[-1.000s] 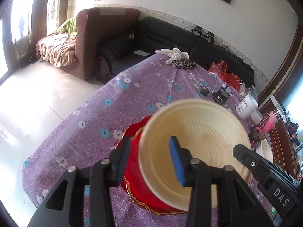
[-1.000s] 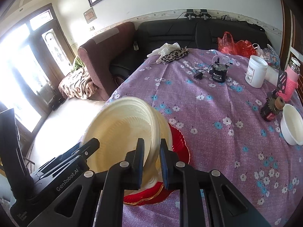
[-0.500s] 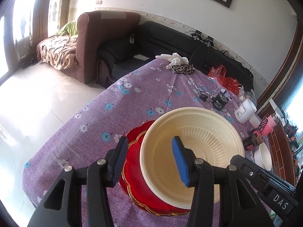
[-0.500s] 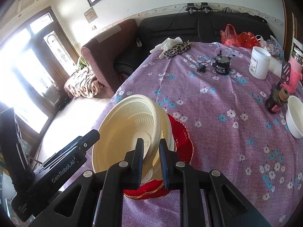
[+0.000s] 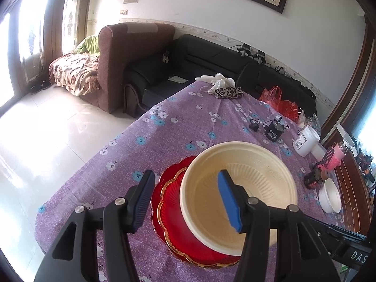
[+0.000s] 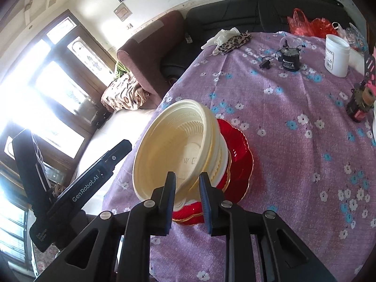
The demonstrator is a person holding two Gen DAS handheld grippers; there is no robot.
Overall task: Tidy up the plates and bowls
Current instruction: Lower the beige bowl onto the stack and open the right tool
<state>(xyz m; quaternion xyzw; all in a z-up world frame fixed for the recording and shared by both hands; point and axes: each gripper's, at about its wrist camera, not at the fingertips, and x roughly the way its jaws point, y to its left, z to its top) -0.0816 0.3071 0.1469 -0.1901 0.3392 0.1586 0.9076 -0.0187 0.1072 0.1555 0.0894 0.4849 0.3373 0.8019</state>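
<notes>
A stack of cream bowls (image 5: 237, 188) sits on stacked red plates (image 5: 174, 225) on the purple flowered tablecloth. My left gripper (image 5: 185, 202) is open and straddles the near rim of the bowls. In the right wrist view the cream bowls (image 6: 174, 150) lean slightly on the red plates (image 6: 237, 150). My right gripper (image 6: 186, 199) has its jaws on either side of the top bowl's rim with a small gap showing. A white bowl (image 5: 331, 198) stands apart at the far right.
A white jar (image 6: 336, 55), a black device with cable (image 6: 289, 58), a dark bottle (image 6: 358, 108), a pink item (image 5: 333, 157) and a leopard cloth (image 6: 235, 42) lie on the far side. The table edge (image 5: 77, 171) drops off on the left, sofas behind.
The bowls have come down from a steep tilt and settled onto the red plates. My left gripper has opened wider. My right gripper's jaws have parted slightly at the rim.
</notes>
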